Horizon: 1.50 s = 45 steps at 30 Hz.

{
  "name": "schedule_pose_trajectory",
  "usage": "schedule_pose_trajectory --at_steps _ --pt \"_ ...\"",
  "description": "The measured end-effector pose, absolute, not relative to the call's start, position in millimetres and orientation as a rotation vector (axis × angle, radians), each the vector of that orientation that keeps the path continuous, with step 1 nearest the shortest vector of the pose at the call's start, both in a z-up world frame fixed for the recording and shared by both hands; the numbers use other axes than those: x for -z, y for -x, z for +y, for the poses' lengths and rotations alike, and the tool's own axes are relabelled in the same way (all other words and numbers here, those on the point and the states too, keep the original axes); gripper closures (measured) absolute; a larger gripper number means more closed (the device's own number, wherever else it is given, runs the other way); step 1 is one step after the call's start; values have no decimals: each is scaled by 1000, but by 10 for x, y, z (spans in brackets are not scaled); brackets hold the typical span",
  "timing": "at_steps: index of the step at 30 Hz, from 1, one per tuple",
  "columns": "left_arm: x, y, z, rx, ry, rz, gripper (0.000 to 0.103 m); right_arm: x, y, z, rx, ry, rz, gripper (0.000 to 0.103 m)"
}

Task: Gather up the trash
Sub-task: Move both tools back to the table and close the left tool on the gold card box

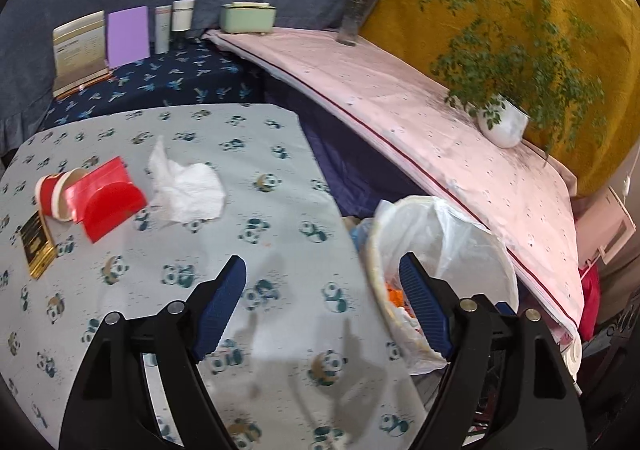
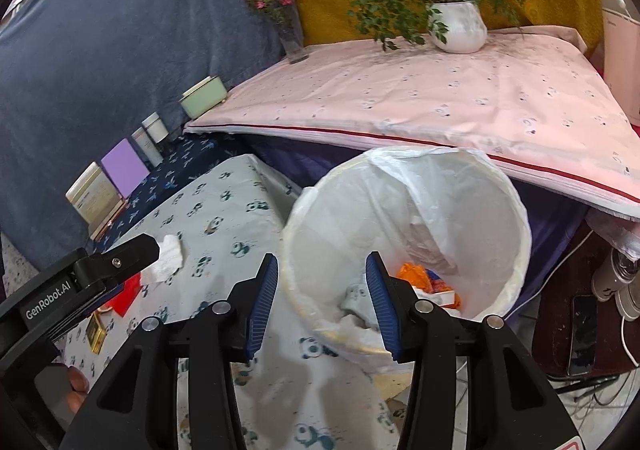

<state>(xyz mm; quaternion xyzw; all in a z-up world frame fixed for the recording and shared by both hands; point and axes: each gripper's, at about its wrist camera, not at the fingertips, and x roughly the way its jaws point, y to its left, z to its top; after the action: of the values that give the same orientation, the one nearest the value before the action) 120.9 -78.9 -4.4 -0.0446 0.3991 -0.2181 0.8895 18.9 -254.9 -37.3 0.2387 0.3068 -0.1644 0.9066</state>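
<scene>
the panda-print counter (image 1: 280, 154) ends just left of the lined trash bin (image 2: 516, 210), which stands off its edge, mouth tilted open. bare cloth lies between the left claw (image 1: 322, 306) and the trash: a crumpled tissue (image 1: 188, 190), a red cup (image 1: 56, 194) on its side with its mouth toward the left edge, red wrapper (image 1: 108, 202) touching it. both claws empty; the left's jaws wide apart; the right claw (image 2: 322, 304) part-open above the bin's near rim.
</scene>
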Motion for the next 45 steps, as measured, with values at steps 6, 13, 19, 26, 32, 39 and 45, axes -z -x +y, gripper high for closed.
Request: schedule_pose_trajectory --at_steps 6,13,19,26,32,39,45 --pt "57 -1247 -348 378 138 828 28 292 -292 -2227 289 -457 645 58" --pt "167 -1321 286 249 204 850 27 228 -446 -1792 222 -404 665 57" --pt "292 -1392 805 129 235 867 27 238 -603 -1417 162 -368 692 57" --pt "468 -1482 1303 21 276 889 27 296 -806 -969 86 -327 729 57" --pt "599 -1590 1651 -62 329 910 22 397 -987 -622 30 -301 764 57" --pt "720 -1817 1819 -111 351 935 13 557 -1282 -353 -13 -283 803 57" --pt "898 -2111 1927 -146 381 984 12 687 -1543 -250 -31 -279 830 57"
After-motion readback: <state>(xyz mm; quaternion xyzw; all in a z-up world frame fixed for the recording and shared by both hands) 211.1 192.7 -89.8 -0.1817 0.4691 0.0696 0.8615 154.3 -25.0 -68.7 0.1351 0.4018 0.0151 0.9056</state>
